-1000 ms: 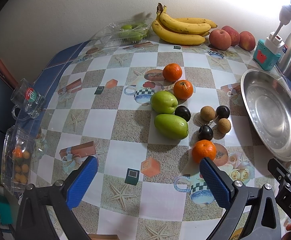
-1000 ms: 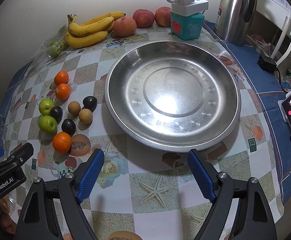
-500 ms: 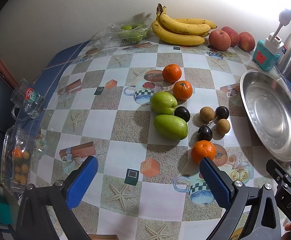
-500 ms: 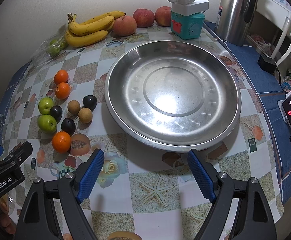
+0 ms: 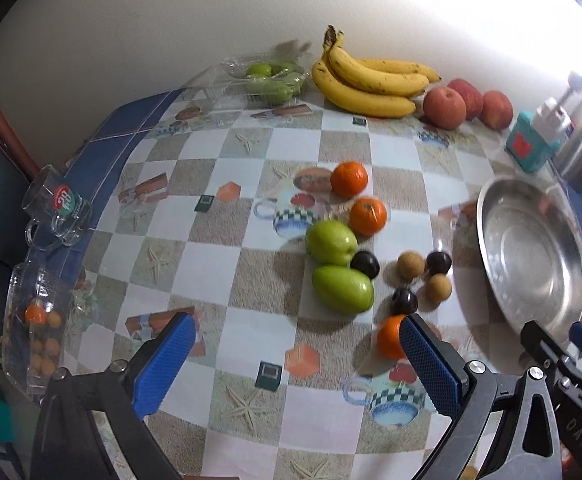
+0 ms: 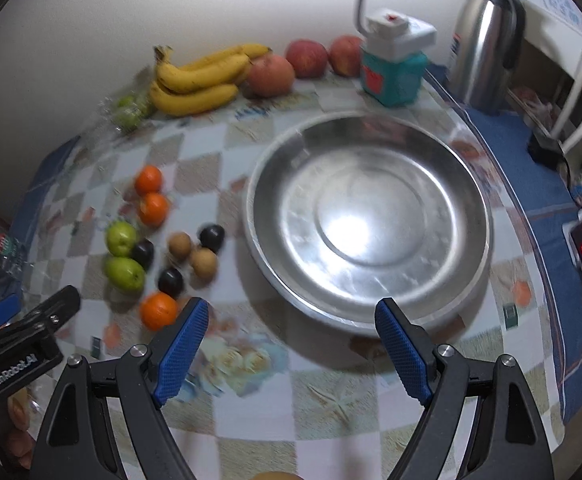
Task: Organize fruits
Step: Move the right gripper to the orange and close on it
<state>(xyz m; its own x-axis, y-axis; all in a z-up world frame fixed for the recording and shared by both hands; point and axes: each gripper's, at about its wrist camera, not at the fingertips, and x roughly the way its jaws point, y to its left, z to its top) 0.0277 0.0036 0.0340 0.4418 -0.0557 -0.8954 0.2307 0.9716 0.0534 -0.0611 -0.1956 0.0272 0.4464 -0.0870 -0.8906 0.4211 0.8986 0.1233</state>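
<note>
- Presently I read both grippers as hanging above the table [image 5: 251,432], pointed steeply down at it.
- I see the left gripper [image 5: 291,364] with its jaws spread wide and nothing between them; only bare tablecloth lies in the gap.
- I see the right gripper [image 6: 289,354] likewise wide open and holding nothing; the near rim of the pan [image 6: 371,320] lies just past its tips.
- The pan stands empty toward the table's right edge.
- Loose fruit sits in a cluster mid-table, just left of the pan and apart from it.
- Three oranges: one [image 5: 349,179] farthest back, one [image 5: 368,216] just in front of it, and one [image 5: 389,338] nearest me, partly hidden behind the left gripper's right finger [image 5: 431,366].
- Two green fruits [image 5: 331,242] [image 5: 343,289] lie side by side; a dark plum [image 5: 365,265] touches both.
- Two more plums [image 5: 439,263] [image 5: 404,301] and two brown fruits [image 5: 411,266] [image 5: 435,287] sit between the green fruits and the pan.
- At the back edge, against the wall: bananas [image 5: 371,84], then three apples [image 5: 445,108] to their right.
- A clear pack [image 5: 271,78] of green fruit lies left of the bananas.
- At the back right corner stand a teal box [image 6: 393,76] and a steel flask [image 6: 487,40].
- At the left edge are a glass mug [image 5: 57,210] and a clear box [image 5: 37,328] of small orange fruit.
</note>
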